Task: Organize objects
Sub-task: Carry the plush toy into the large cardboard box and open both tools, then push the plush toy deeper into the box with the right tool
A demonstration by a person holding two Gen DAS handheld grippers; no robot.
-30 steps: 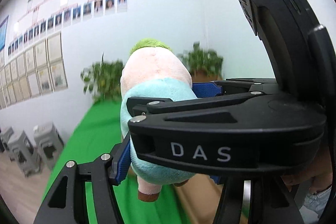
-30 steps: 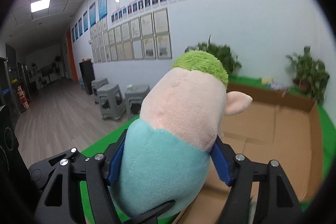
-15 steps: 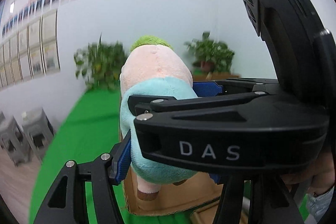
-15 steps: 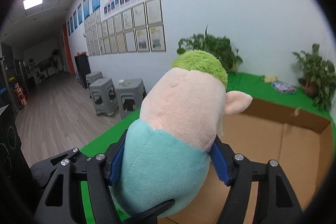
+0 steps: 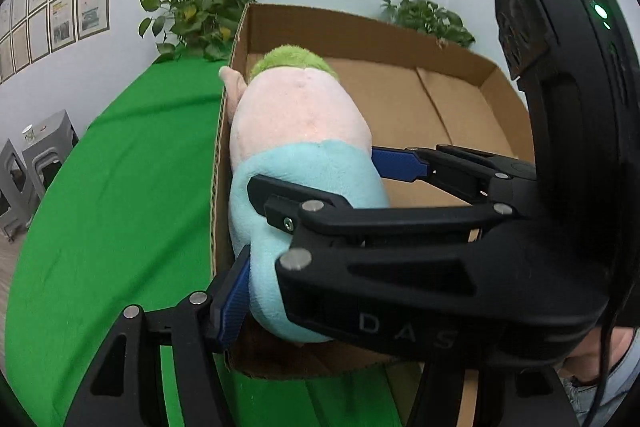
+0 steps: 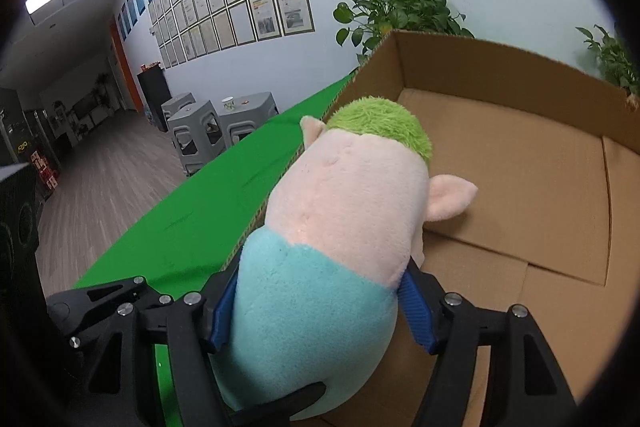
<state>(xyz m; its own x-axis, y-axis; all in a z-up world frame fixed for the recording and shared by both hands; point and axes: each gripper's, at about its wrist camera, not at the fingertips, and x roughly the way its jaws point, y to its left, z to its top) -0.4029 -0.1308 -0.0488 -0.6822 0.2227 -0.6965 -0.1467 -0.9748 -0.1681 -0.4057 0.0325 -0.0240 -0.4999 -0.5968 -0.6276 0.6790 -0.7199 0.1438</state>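
We are holding the plush toy [image 6: 320, 267] with both grippers at once. The right gripper [image 6: 316, 311] is clamping its blue pads [image 6: 416, 311] against the toy's light blue lower body, the jaws closed snugly on either side. In the left wrist view, the left gripper [image 5: 312, 227] is gripping the same toy [image 5: 300, 131] across that blue part, one pad low on the left and the other on the far side, with the right gripper's black body crossing in front. The toy is hanging over the near left corner of the open cardboard box [image 6: 520, 163], its green-tufted head pointing inward. The box is sitting on the green worktop [image 5: 120, 187].
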